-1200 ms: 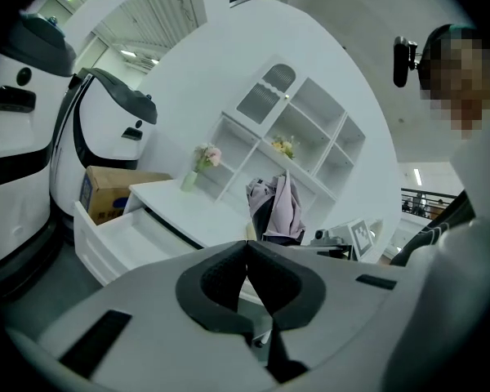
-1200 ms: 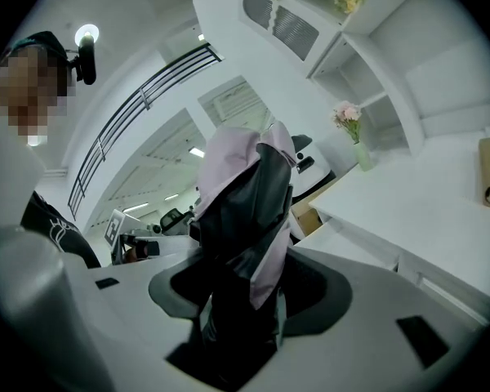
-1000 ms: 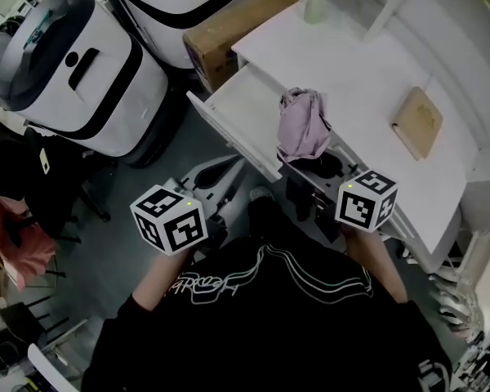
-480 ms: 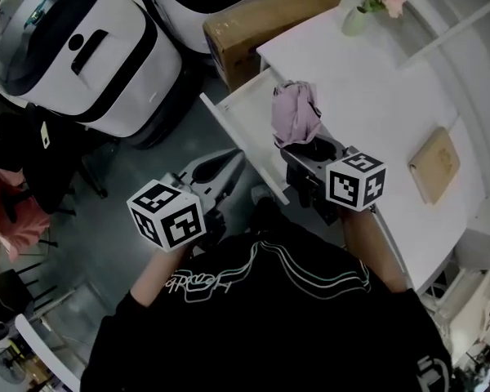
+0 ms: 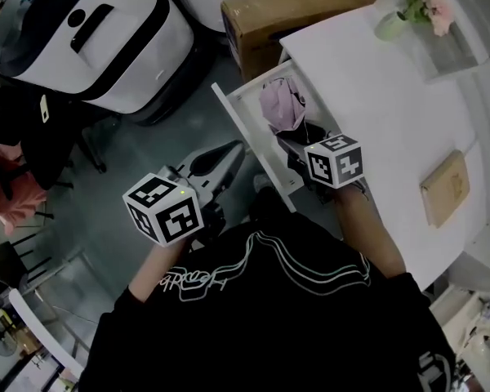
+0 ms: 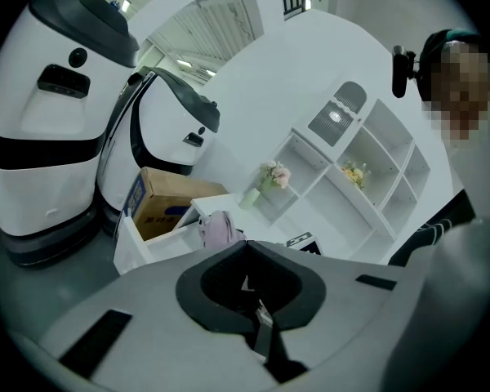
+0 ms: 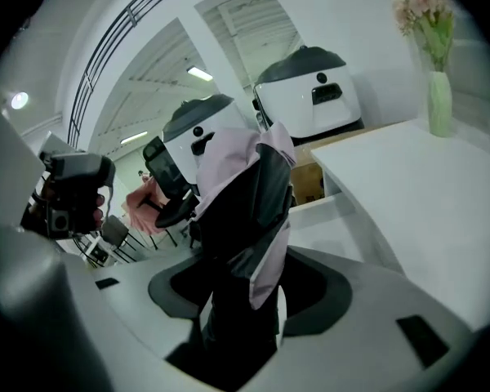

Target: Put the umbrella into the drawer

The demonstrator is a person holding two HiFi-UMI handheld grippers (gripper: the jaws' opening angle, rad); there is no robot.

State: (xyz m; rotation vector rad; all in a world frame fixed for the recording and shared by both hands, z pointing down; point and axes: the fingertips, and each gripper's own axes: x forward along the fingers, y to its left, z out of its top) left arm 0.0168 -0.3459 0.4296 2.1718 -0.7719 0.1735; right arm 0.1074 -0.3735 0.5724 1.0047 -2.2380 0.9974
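A folded lilac umbrella stands upright in my right gripper, which is shut on its dark lower part. In the head view it hangs over the inside of the open white drawer, which is pulled out from the desk. The right gripper view shows the lilac and black umbrella filling the gap between the jaws, with the drawer behind it. My left gripper is held over the floor to the left of the drawer front, shut and with nothing in it. In its own view the umbrella rises from the drawer.
A white desk carries a vase of flowers and a tan book. A cardboard box sits behind the drawer. Two large white machines stand at the upper left, with dark chairs and a pink garment at the left.
My right gripper has carried the umbrella down from above the desk's edge to over the open drawer. The left gripper has shifted a little beside the drawer front.
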